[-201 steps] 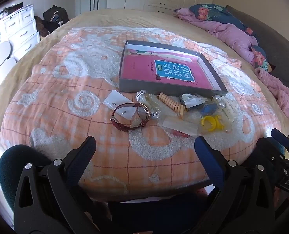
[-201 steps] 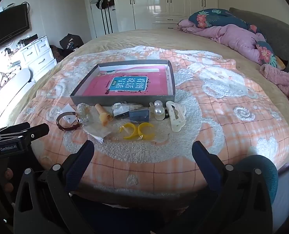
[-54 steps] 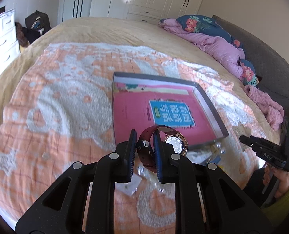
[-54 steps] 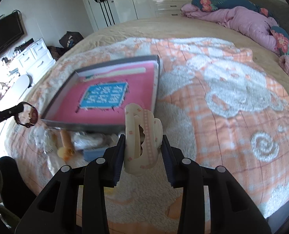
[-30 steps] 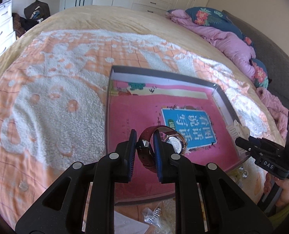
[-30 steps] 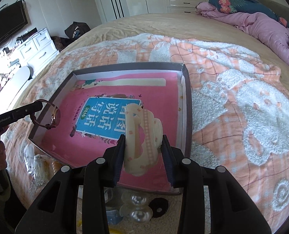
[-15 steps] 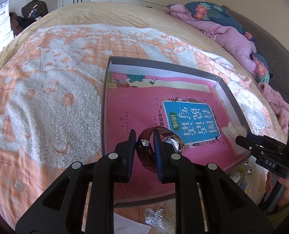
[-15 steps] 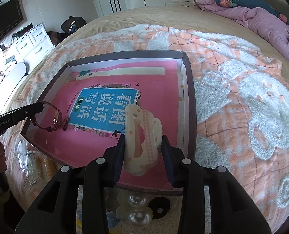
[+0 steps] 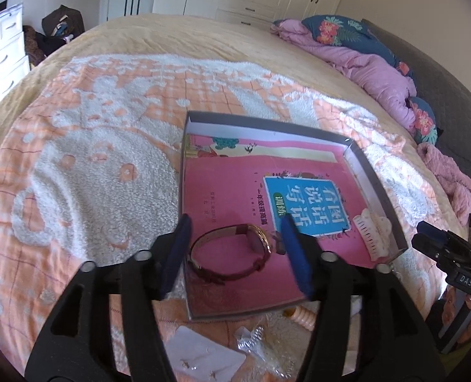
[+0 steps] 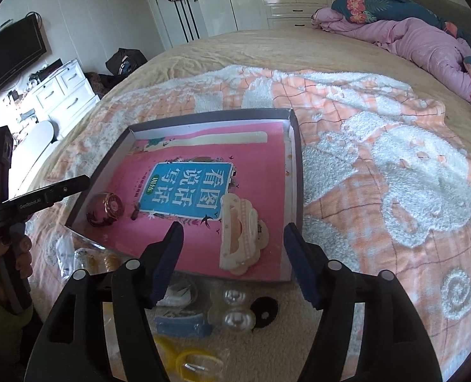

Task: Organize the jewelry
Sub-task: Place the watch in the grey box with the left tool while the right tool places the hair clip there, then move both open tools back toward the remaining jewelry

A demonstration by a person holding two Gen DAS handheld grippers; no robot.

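Note:
A grey box (image 9: 260,120) with a pink book cover inside lies on the orange blanket; it also shows in the right wrist view (image 10: 294,146). A dark red watch (image 9: 232,254) lies in the box's near left corner; in the right wrist view the watch (image 10: 105,209) sits at the left. My left gripper (image 9: 235,248) is open around it, not touching. A cream hair claw (image 10: 240,238) lies in the box's near right part, also seen in the left wrist view (image 9: 372,232). My right gripper (image 10: 232,245) is open just behind it.
Loose items lie on the blanket before the box: clear bead clips (image 10: 235,312), a black disc (image 10: 265,308), a blue piece (image 10: 184,324), yellow rings (image 10: 187,359), an earring card (image 9: 203,359), a beige bead string (image 9: 302,316). Pink bedding (image 9: 378,73) lies at the far right.
Both grippers have opened. The watch has dropped from my left gripper into the box, and the hair claw from my right gripper into the box.

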